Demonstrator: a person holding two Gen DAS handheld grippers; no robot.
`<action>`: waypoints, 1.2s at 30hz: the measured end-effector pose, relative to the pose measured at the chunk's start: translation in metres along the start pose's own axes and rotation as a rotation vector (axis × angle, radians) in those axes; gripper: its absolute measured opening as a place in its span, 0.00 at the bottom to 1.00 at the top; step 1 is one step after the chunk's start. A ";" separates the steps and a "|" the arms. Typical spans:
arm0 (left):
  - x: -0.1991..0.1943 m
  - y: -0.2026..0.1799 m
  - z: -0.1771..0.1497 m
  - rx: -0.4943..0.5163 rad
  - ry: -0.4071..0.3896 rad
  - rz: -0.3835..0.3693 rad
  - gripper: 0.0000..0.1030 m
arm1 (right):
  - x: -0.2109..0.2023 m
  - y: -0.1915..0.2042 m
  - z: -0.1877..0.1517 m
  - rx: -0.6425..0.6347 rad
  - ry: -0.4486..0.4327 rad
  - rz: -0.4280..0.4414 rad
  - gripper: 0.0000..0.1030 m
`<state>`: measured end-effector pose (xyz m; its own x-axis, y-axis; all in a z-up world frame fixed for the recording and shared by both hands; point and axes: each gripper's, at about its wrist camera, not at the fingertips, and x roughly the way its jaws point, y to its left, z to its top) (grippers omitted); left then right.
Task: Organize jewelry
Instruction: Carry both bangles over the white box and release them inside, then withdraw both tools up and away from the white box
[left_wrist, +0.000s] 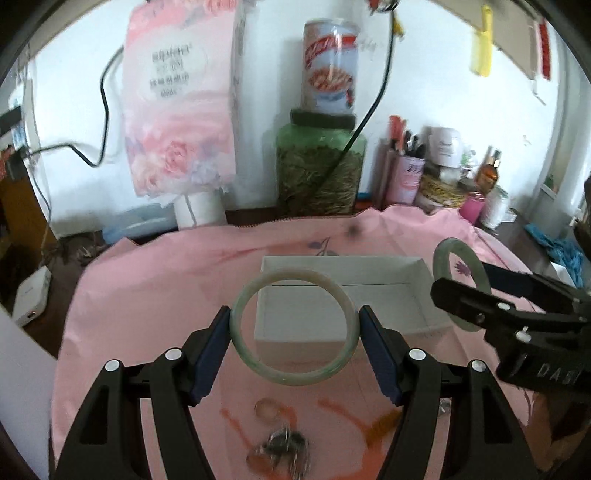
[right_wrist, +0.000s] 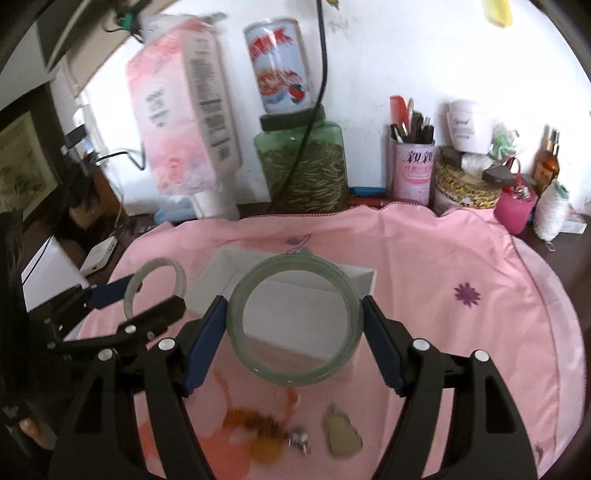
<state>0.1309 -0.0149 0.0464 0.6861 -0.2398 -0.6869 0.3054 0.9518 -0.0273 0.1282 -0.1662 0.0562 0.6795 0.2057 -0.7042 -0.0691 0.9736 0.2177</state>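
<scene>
Pink cloth (right_wrist: 461, 258) drapes the table; shallow white cardboard box (left_wrist: 388, 295) at centre. Left gripper (left_wrist: 294, 325) and right gripper (right_wrist: 293, 317) each clamp a smooth, pale-green jade bangle (left_wrist: 295, 376) (right_wrist: 295, 378) horizontally above the box's near edge.

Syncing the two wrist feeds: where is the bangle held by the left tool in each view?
Left wrist: the left tool's bangle sits centre frame, clamped in the left tool, in front of the white box.
Right wrist: same bangle at left, beside that white box.
Shared landmark: the seed jar against the wall.
</scene>
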 end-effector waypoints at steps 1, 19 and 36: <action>0.011 0.002 0.001 -0.011 0.015 0.005 0.67 | 0.008 -0.001 -0.001 -0.002 0.012 -0.010 0.67; 0.046 0.018 -0.003 -0.061 0.045 -0.015 0.67 | 0.021 -0.011 0.002 -0.017 -0.023 -0.002 0.68; 0.052 0.031 -0.012 -0.081 0.080 -0.039 0.67 | 0.034 -0.035 -0.022 0.057 0.092 -0.016 0.68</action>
<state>0.1679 0.0043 0.0010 0.6190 -0.2640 -0.7397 0.2741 0.9552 -0.1116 0.1380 -0.1913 0.0098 0.6098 0.2008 -0.7667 -0.0149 0.9701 0.2422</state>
